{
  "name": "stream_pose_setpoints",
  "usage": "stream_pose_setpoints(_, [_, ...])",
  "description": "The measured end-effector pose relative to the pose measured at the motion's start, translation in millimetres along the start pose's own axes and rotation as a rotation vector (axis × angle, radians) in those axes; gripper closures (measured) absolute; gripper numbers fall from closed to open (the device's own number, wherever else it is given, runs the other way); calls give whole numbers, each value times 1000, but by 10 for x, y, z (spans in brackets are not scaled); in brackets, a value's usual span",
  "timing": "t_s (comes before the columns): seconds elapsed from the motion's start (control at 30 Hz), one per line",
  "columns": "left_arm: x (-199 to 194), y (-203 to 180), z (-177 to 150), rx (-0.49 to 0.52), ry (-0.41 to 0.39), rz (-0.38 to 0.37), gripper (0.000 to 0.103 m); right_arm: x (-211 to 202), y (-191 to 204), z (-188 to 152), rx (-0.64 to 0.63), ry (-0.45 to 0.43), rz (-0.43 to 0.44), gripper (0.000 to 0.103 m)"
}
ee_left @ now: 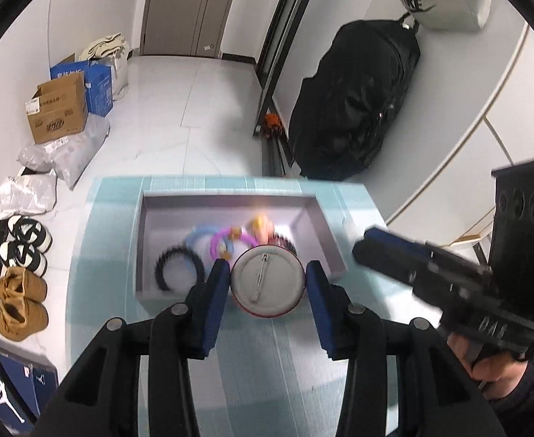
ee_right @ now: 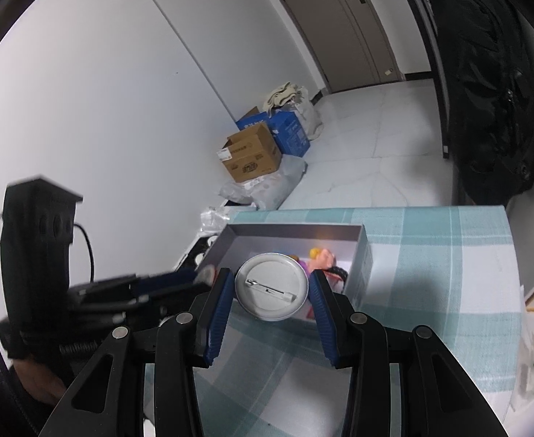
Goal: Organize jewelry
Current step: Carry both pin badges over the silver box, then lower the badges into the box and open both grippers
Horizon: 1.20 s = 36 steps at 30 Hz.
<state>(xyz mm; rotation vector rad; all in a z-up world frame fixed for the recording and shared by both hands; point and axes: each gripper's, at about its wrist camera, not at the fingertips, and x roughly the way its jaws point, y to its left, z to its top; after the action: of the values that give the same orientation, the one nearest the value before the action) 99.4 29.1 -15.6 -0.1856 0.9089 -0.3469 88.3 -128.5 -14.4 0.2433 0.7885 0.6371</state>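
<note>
Two grippers tilt downward over the table [ee_left: 114, 255], each carried by a hand at the near edge: the right hand [ee_left: 496, 364] wraps its grip from below, the left hand [ee_right: 37, 382] is mostly hidden in shadow. The left gripper [ee_left: 267, 269] is clenched part-way, both blue pads pressing the edge of a red-rimmed badge [ee_left: 268, 291], which is held back-up with its pin showing, above the near rim of the grey box [ee_left: 230, 196]. The right gripper [ee_right: 270, 275] is likewise half closed, grasping a white badge [ee_right: 272, 287] by its edge, pin side up, also over the box's near rim. The box sits on the checked cloth toward the table's far edge. Inside it, blurred, lie a black ring [ee_left: 175, 266], a blue ring [ee_left: 197, 236] and a purple ring [ee_left: 226, 240] close together.
</note>
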Motion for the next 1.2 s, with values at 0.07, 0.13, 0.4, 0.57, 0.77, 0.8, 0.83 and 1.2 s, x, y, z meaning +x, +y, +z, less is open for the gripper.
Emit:
stream_pose_setpoints(0.07, [21, 22, 51, 6, -6, -5, 66, 45, -10, 48, 2, 5, -2, 62])
stream_pose_setpoints(0.13, [78, 60, 109, 13, -6, -3, 66, 91, -25, 97, 9, 4, -2, 62])
stream_pose_setpoints(0.4, [264, 201, 216, -26, 28, -40, 66, 345, -132, 233, 25, 31, -25, 62])
stream_pose_setpoints(0.57, [367, 324, 249, -84, 71, -107, 64, 505, -192, 232, 33, 76, -12, 60])
stream_pose_setpoints(0.77, [300, 502, 227, -168, 64, -145, 44, 420, -215, 225, 30, 39, -24, 39])
stream_pose_setpoints(0.8, [257, 512, 220, -171, 55, -142, 43, 375, -215, 225, 28, 29, -30, 38])
stream_pose_setpoints(0.83, [244, 495, 222, -172, 50, -145, 43, 340, -215, 229, 29, 18, -38, 37])
stream_pose_setpoints(1.2, [-82, 275, 117, -121, -65, 37, 42, -94, -20, 133, -25, -69, -92, 21])
